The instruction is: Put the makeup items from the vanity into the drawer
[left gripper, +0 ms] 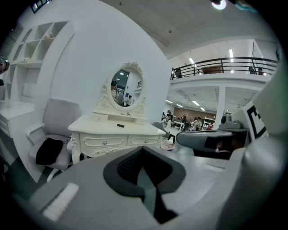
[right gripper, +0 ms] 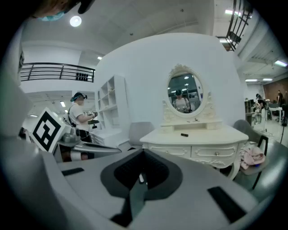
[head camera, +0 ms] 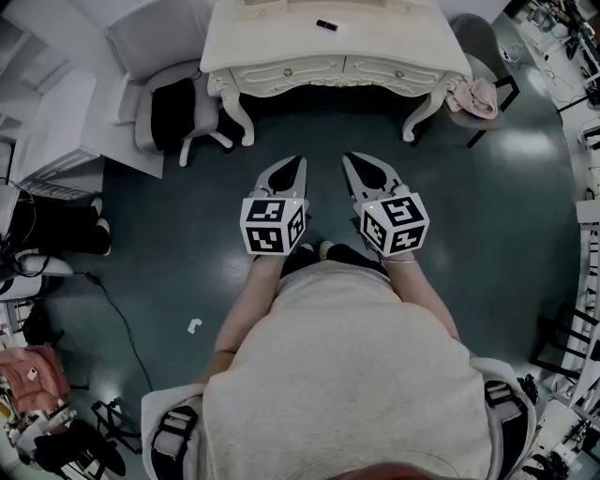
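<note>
Dark showroom floor (head camera: pixel 187 234), a cream bench (head camera: pixel 375 42) well ahead, both tools empty.
The left tool (head camera: pixel 297 163) and right tool (head camera: pixel 350 159) are clenched on nothing, side by side. A small black makeup item (head camera: pixel 326 25) lies on the bench top; the drawers (head camera: pixel 380 70) below look shut. Best to step close first, open a drawer, then spread one tool squarely over the item.

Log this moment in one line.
left gripper shut, empty | right gripper shut, empty | black makeup item on vanity | drawers closed
</note>
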Available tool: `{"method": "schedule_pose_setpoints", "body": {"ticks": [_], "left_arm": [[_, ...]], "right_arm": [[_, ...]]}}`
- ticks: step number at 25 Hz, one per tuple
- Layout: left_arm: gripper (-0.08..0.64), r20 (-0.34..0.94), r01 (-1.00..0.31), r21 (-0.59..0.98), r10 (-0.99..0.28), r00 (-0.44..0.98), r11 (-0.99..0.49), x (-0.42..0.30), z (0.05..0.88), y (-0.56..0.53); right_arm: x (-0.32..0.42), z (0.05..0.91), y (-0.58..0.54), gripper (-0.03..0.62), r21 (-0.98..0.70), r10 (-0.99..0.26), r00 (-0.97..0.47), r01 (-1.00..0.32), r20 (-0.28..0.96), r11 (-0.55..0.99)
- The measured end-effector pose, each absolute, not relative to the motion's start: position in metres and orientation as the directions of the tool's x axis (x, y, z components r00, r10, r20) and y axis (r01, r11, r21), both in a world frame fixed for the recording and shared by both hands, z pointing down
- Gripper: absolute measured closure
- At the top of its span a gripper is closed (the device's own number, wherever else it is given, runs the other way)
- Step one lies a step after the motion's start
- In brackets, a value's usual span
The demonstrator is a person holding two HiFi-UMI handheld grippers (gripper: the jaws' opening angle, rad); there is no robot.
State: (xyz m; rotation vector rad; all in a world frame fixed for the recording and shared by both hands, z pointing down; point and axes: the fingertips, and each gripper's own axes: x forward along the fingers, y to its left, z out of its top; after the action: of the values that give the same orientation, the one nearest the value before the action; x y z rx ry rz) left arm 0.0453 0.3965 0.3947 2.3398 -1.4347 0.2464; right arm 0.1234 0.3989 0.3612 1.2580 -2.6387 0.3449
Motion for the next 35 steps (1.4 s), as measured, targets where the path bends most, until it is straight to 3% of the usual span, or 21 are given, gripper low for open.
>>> {"method": "schedule_pose_setpoints", "body": {"ticks": [12, 18, 25, 35], "left_arm": [[0.551, 0.313, -0.858, 0.238, -0.801, 0.511, -0.455, 0.064, 0.391, 0.398], [0.551, 0.265, -0.84, 0.273, -0.803, 0.534, -0.469, 0.074, 0.385, 0.395], [0.551, 0.289, -0.824, 0.205, -0.772, 0.567, -0.528, 0.101, 0.389, 0.395], [0.551, 0.332, -0.867, 0.27, -0.804, 0.492, -0.419, 0.098, 0.407, 0.389]], "right_arm": [[0.129, 0.37, 0.4, 0.584, -0.143, -0.713, -0.637, -0.767, 0.293, 0.626], [0.134, 0.356, 0.395, 0.584, -0.211, -0.727, -0.656, -0.754, 0.204, 0.622], [0.137, 0.362, 0.397, 0.584, -0.235, -0.664, -0.718, -0.696, 0.208, 0.679], [0.156, 0.369, 0.393, 0.584, -0.275, -0.65, -0.731, -0.681, 0.208, 0.678]]}}
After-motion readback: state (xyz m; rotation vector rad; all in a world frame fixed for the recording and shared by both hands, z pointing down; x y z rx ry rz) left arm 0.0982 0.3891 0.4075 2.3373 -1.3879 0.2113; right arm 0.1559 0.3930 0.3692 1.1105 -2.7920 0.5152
